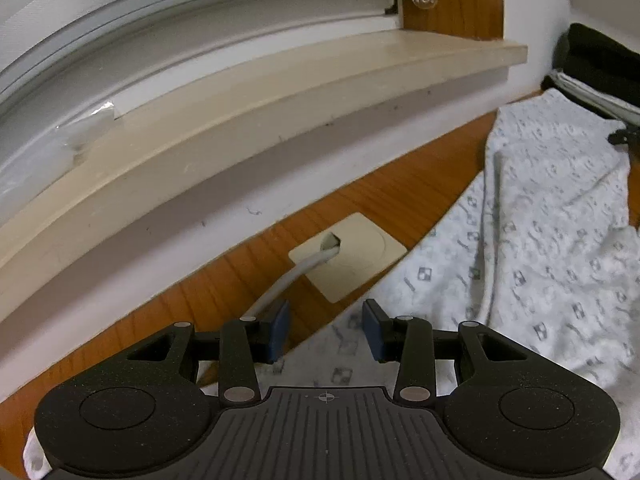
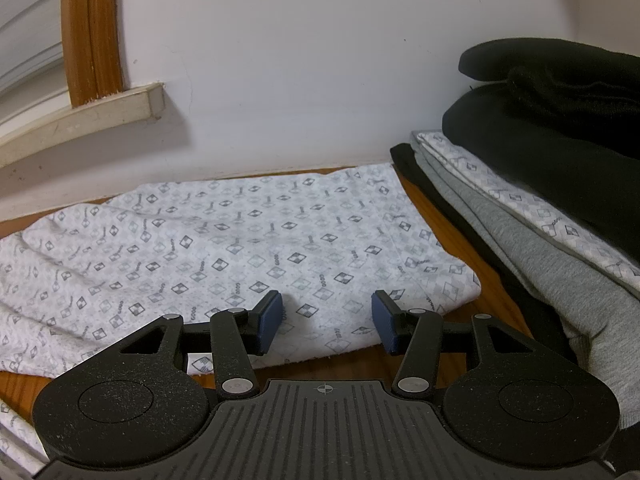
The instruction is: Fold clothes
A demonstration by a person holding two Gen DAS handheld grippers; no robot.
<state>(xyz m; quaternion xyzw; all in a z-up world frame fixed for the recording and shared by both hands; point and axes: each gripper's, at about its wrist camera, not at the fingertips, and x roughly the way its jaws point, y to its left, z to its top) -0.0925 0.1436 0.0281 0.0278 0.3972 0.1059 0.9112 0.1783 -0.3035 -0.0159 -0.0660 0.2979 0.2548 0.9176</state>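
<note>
Patterned garment [image 2: 224,240] – showing white cloth printed with small grey checkered diamonds. Table [image 1: 392,196] showing warm orange-brown wood grain; cable plate [image 1: 352,256] appearing cream, its cable [image 1: 280,288] pale grey. Window sill [image 1: 280,80] appearing beige beneath a brown wooden frame [image 1: 452,0]. Stacked clothes [image 2: 540,184] – showing black, heather grey and the same diamond print. Gripper pads [image 2: 269,322] appearing dark blue on black bodies.

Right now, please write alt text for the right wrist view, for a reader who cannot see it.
A white patterned garment lies spread on a wooden table, with the open right claw above its near edge. A stack of folded clothes sits to the right, against a white wall.
</note>
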